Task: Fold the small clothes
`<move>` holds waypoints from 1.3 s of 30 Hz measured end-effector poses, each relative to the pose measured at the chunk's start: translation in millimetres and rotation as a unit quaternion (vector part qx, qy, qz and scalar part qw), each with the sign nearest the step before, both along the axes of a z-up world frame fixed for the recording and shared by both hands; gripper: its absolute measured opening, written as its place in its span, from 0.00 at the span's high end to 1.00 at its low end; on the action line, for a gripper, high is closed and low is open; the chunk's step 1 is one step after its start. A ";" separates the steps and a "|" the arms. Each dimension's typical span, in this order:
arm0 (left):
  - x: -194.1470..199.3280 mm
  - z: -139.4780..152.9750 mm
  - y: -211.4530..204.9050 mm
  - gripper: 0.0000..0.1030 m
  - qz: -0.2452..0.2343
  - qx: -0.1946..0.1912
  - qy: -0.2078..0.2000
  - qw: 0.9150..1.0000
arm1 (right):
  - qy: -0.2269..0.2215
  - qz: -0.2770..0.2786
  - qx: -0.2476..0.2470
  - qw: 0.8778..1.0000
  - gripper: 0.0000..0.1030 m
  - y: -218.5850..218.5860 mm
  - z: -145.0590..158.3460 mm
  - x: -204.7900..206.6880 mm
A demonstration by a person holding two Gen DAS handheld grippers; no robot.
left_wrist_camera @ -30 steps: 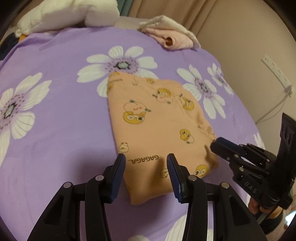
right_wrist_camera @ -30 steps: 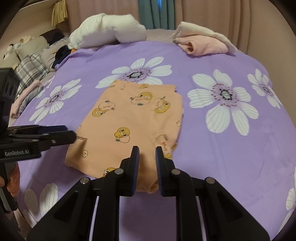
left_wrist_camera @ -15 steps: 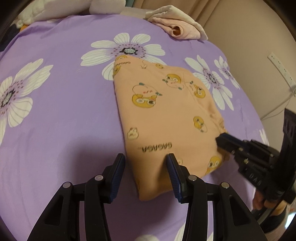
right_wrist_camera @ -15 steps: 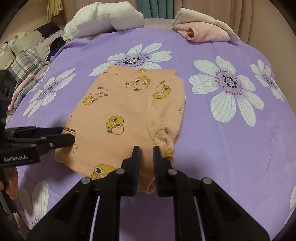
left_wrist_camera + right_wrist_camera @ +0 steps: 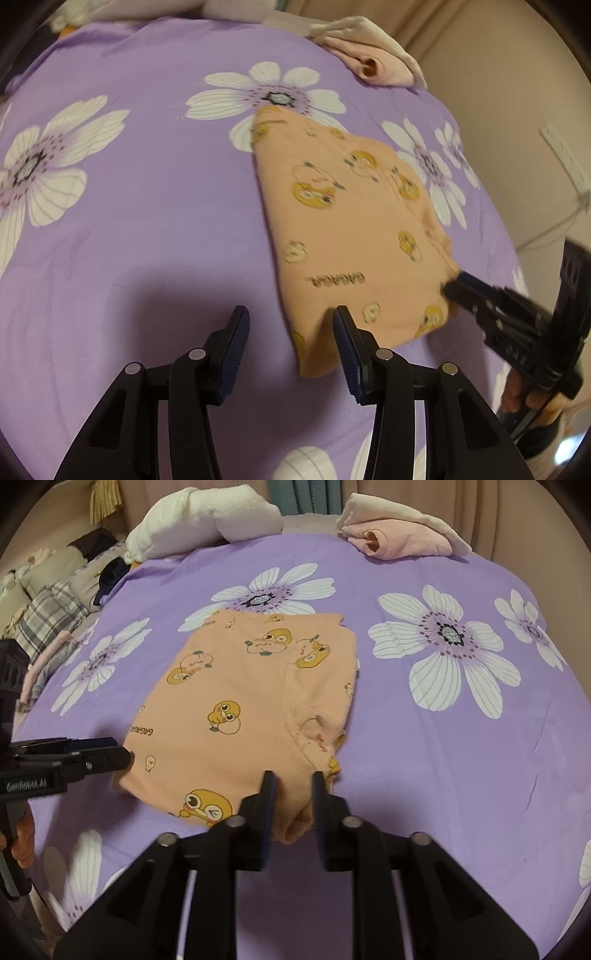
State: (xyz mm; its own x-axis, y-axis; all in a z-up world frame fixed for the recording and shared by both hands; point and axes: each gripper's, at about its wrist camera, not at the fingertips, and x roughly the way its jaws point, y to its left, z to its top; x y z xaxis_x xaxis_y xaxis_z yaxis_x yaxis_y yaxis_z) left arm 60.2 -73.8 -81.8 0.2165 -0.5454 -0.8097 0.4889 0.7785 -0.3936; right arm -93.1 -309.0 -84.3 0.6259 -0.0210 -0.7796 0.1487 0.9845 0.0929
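Observation:
An orange garment [image 5: 351, 229] printed with yellow cartoon ducks lies folded flat on the purple flowered bedsheet [image 5: 147, 221]. My left gripper [image 5: 291, 326] is open, and the garment's near left corner lies between its fingers without being pressed. My right gripper [image 5: 293, 794] is at the near right edge of the garment [image 5: 243, 709]. Its jaws are opening with a bunch of the cloth between them. In the left wrist view the right gripper [image 5: 458, 288] touches the garment's right edge. The left gripper [image 5: 125, 755] appears at the left in the right wrist view.
A folded pink and cream pile [image 5: 399, 539] sits at the far edge of the bed, with a white bundle [image 5: 207, 520] to its left. Plaid and dark clothes [image 5: 48, 616] lie off the left side. A power strip [image 5: 561, 155] hangs on the right wall.
The right gripper's jaws have widened around the garment's near edge. The left gripper has shifted left and lower, so the garment's near corner now lies between its fingers.

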 end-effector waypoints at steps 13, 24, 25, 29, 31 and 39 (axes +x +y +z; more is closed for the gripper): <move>51.1 -6.8 -16.0 0.36 0.021 -0.065 0.080 0.994 | -0.014 -0.042 0.142 0.989 0.36 -53.9 -0.4 26.1; 70.5 -14.8 -42.4 0.36 0.008 -0.084 0.104 0.991 | 0.009 -0.036 0.181 0.983 0.31 -58.1 -18.4 70.9; 70.8 -15.2 -43.3 0.36 0.007 -0.084 0.103 0.991 | 0.012 -0.031 0.184 0.982 0.31 -56.7 -20.7 74.5; 71.6 -16.4 -44.9 0.36 0.004 -0.086 0.100 0.991 | 0.013 -0.018 0.175 0.984 0.38 -51.0 -24.8 82.1; 71.7 -16.7 -45.2 0.36 0.004 -0.087 0.099 0.991 | 0.012 -0.013 0.172 0.985 0.41 -49.6 -25.2 84.8; 71.0 -17.0 -55.3 0.36 -0.013 -0.096 0.098 0.991 | 0.006 -0.009 0.184 0.983 0.54 -51.4 -28.5 91.0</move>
